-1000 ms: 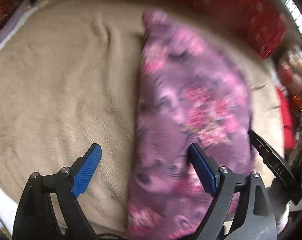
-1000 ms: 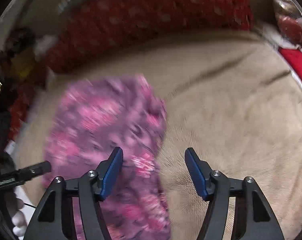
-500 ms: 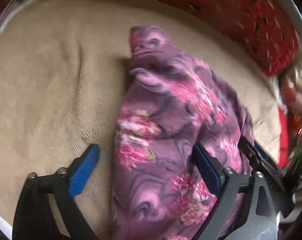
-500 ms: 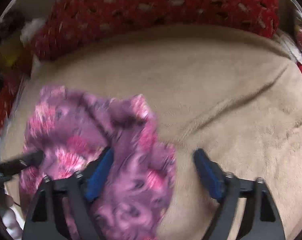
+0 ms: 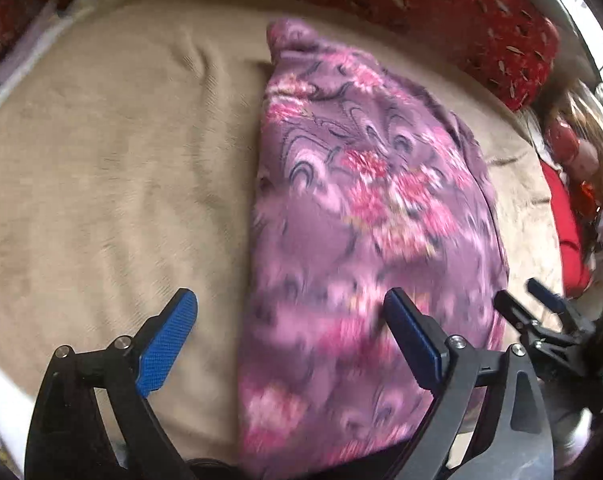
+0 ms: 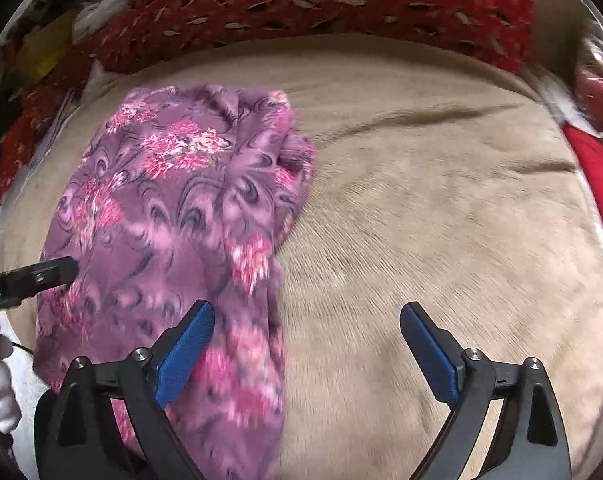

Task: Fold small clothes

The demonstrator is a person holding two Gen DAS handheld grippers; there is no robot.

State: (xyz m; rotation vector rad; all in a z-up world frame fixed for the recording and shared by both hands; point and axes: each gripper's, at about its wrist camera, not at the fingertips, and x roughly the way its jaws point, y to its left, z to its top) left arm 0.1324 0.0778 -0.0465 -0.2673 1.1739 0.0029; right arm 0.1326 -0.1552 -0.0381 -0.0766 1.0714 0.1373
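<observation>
My left gripper (image 5: 289,334) stands wide over the near left edge of the purple floral cloth (image 5: 365,208), pinching nothing. My right gripper (image 6: 305,334), whose jaws have just been opening, gapes empty at its right edge. The cloth lies folded lengthwise on the beige fleece blanket (image 6: 441,208), red patterned cushion (image 6: 341,4) beyond

purple-pink floral garment (image 5: 365,216); beige blanket (image 5: 113,168); red speckled cushion (image 6: 341,4); blue gripper pads (image 6: 185,344).
</observation>
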